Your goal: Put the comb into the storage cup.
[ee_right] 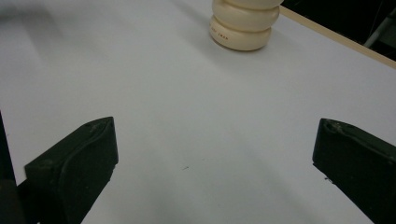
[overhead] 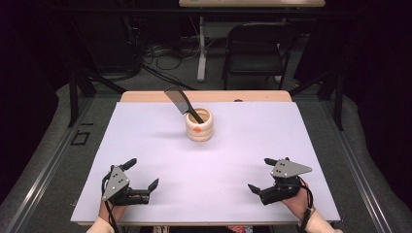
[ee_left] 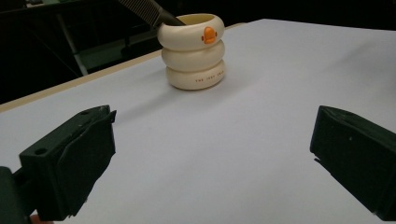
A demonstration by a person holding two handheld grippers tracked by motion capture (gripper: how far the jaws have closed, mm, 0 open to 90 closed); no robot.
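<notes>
black comb [overhead: 180, 103] leans up-left out of cream ribbed cup [overhead: 199, 125], dead ahead between my left gripper [overhead: 143, 174] and right gripper [overhead: 262, 174]; both wide open, empty, about equally far.

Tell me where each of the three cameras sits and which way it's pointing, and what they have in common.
High view: above the near table edge, looking forward and down; both forearms, left gripper and right gripper show.
Left gripper view: rides the left gripper, facing the cream holder with the black comb; its open jaws show.
Right gripper view: rides the right gripper, facing the holder's base; its open jaws show.
Shared: the holder and white table.
</notes>
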